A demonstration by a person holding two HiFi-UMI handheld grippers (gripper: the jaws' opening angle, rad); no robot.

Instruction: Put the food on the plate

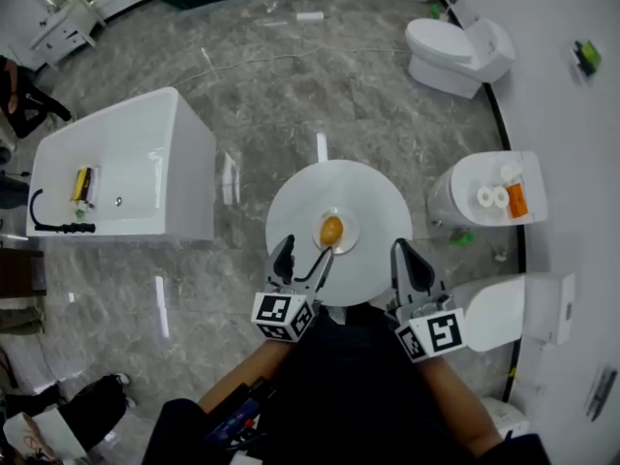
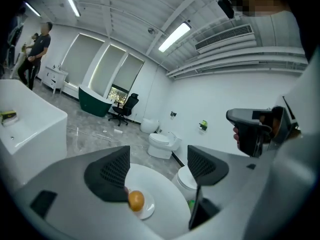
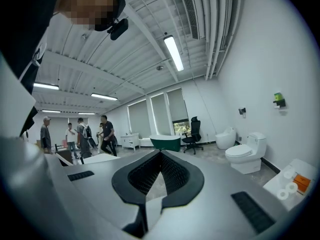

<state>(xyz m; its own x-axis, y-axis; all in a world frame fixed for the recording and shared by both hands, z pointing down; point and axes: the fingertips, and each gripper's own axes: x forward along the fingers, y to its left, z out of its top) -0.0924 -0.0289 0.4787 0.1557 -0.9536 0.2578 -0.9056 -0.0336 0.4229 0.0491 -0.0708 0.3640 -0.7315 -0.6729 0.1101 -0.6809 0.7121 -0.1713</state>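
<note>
An orange-yellow rounded piece of food lies on a small white plate in the middle of a round white table. My left gripper hovers at the table's near edge, just short of the plate, open and empty. In the left gripper view the food on the plate shows beside the left pad, below my left gripper. My right gripper is held at the table's near right edge, shut on nothing; in its own view the right gripper points out across the room.
A white basin unit stands to the left. White toilets stand at the back right and right, one with paper rolls on top. Another white fixture is close to my right gripper. People stand far off.
</note>
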